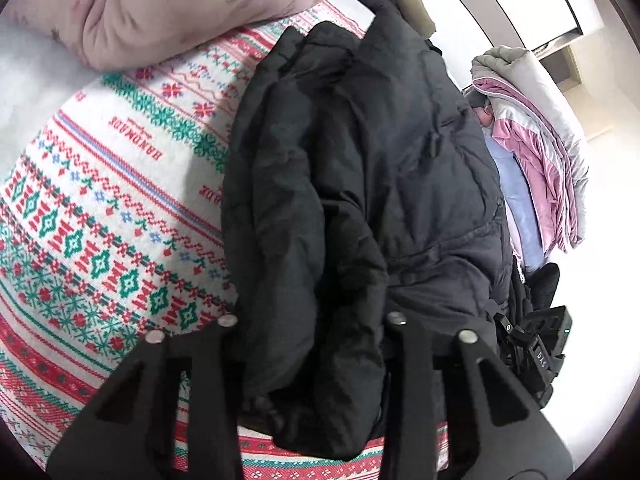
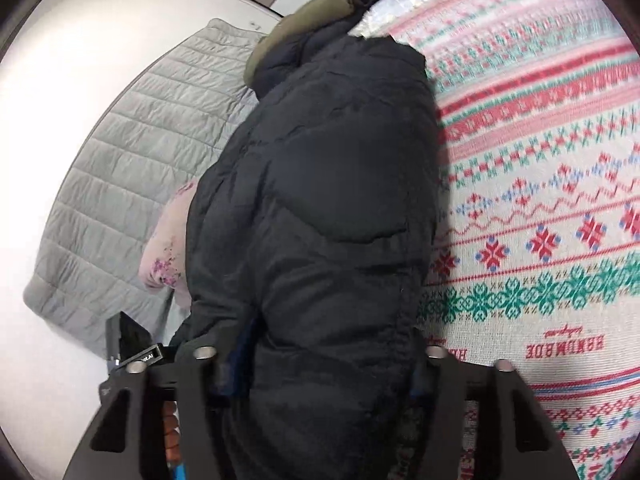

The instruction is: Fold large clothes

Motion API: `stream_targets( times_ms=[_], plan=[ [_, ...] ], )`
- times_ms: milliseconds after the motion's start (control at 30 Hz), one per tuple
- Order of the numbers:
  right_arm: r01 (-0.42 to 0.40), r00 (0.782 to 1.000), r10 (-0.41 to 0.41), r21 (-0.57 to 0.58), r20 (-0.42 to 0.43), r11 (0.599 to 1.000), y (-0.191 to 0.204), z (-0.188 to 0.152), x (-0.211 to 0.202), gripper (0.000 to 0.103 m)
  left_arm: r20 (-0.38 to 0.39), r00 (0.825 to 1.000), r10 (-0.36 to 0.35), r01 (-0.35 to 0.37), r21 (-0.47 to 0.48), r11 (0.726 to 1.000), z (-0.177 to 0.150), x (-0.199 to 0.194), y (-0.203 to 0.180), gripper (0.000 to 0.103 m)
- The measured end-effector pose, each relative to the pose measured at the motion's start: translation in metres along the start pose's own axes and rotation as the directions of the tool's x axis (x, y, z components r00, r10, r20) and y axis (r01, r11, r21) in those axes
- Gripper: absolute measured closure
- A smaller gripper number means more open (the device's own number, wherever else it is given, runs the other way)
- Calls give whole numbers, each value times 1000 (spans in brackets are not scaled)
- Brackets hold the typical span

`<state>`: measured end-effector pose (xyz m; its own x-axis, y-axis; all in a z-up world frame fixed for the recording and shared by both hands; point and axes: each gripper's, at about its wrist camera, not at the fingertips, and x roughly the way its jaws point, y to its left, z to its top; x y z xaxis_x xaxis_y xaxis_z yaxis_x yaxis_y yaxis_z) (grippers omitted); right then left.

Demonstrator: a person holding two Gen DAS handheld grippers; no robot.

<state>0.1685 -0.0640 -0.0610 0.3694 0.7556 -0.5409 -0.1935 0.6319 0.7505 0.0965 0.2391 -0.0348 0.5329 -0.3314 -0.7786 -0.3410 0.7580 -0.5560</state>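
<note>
Patterned blanket point(image 1: 100, 208) — one black jacket point(image 1: 360, 184)

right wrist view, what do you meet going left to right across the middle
grey quilted blanket → pink floral pillow → black puffer jacket → red and green patterned bedspread

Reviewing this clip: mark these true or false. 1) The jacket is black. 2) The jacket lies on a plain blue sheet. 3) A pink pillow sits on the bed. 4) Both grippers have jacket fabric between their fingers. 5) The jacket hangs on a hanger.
1) True: the jacket is black.
2) False: it lies on a red, green and white patterned blanket.
3) True: a pink pillow sits there.
4) True: fabric fills the left gripper and right gripper.
5) False: it lies on the bed.
</note>
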Motion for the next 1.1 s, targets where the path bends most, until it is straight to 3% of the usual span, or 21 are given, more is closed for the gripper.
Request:
stream_targets(
  times_ms=[133,233,367,500,733,1000,1100],
  plan=[
    [88,996,-83,-110,43,990,25,-4,-8,65,60,996,60,-64,80,995,-3,-9,-18,78],
    [195,980,-179,-221,91,956,51,-8,-12,69,97,992,78,-92,146,985,-6,-15,-33,81],
    [332,939,-276,-342,204,879,84,-14,-27,73,101,993,56,-74,190,979,-7,-12,-50,82],
    [407,910,-329,-385,254,828,92,-20,-39,74,146,984,100,-139,291,946,-13,-6,-82,83],
    [424,903,-360,-340,236,839,66,-16,-45,74,194,966,174,-238,390,889,-18,8,-114,83],
    [446,892,-376,-342,252,827,62,-14,-47,74,202,964,173,-243,407,880,-12,8,-117,84],
    [452,888,-380,-343,258,824,63,-12,-48,74,227,960,161,-249,437,865,-15,4,-121,85]
  ],
)
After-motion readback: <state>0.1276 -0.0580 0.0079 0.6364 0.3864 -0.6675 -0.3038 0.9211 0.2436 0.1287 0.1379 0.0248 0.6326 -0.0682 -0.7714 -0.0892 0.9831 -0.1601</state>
